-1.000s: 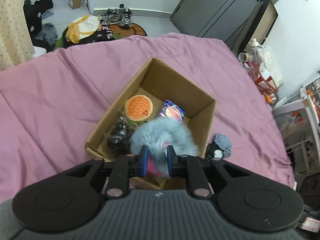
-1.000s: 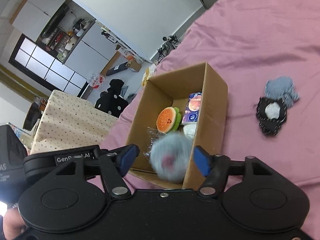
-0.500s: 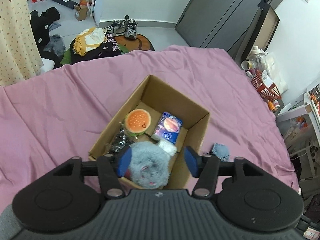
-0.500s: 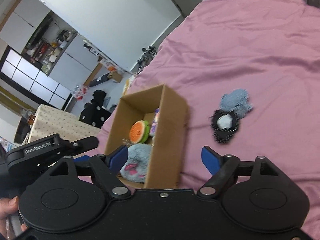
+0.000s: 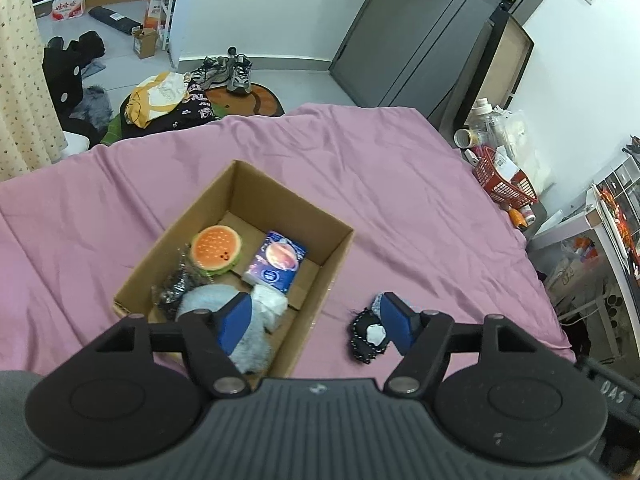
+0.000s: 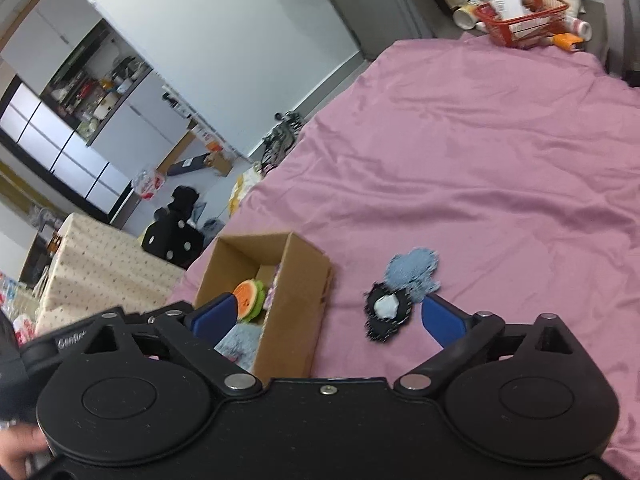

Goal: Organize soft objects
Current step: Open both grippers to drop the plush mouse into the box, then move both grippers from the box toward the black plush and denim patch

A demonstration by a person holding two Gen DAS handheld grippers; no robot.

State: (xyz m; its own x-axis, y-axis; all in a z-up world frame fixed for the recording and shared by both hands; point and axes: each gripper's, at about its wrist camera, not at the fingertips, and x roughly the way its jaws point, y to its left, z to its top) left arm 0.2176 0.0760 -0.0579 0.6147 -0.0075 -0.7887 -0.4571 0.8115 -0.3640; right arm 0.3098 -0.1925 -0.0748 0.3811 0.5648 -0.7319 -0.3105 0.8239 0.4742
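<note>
Right now the box (image 5: 280, 208) sits open on the pink sheet (image 5: 400, 208), and it is well stocked: a burger plush (image 5: 216, 249) lies toward the far left, a blue tissue pack (image 5: 277, 262) lies beside it on the floor of the box, a dark crinkly bag (image 5: 172, 290) is tucked along the left wall, and a fluffy grey plush (image 5: 208, 300) fills the near corner with a white wad (image 5: 270, 300) touching it. Both sets of fingers are spread wide and hold nothing. From the left wrist view, the left gripper (image 5: 316, 320) hovers over the near right corner of the box, its left finger in front of the grey plush and its right finger above a black patch (image 5: 366, 336) that lies on the sheet just outside the box. A pale blue patch (image 5: 378, 300) peeks out behind it. In the right wrist view the right gripper (image 6: 326, 318) straddles the same stretch: the box (image 6: 296, 292) is at its left finger, the black patch (image 6: 386, 312) with its white middle lies between the fingers, and the blue patch (image 6: 414, 274) touches it on the far side. Off the far corner of the bed stands a red basket (image 6: 520, 20) with papers in it.
</note>
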